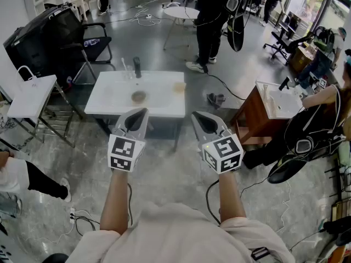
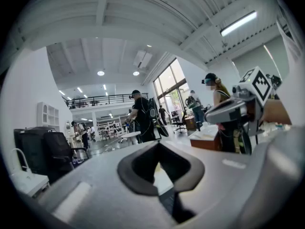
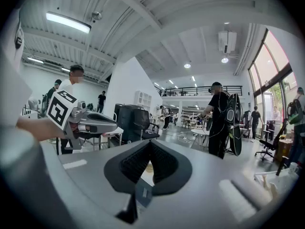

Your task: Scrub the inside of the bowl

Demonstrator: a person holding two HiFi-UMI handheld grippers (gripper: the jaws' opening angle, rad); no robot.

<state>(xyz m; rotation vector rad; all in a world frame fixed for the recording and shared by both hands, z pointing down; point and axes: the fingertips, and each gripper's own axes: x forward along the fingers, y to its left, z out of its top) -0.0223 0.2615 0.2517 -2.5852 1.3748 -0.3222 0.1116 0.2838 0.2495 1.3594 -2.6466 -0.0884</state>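
A white sink counter point(image 1: 112, 104) stands ahead of me in the head view. A small round brownish bowl point(image 1: 139, 96) lies in its basin, and a tan sponge point(image 1: 179, 86) lies to the right of it. A dark faucet point(image 1: 137, 67) rises at the counter's back edge. My left gripper point(image 1: 143, 112) is shut and empty, held in the air just short of the counter's front edge. My right gripper point(image 1: 194, 115) is beside it, also shut on nothing. Each gripper view looks level across the room, with the jaws point(image 2: 159, 144) point(image 3: 150, 142) pressed together.
A white folding table point(image 1: 30, 95) and a black chair point(image 1: 90, 43) stand at the left. A wooden cabinet with a sink point(image 1: 274, 106) is at the right, with a seated person beside it. A person in black point(image 1: 211, 21) stands behind the counter. Cables run over the floor.
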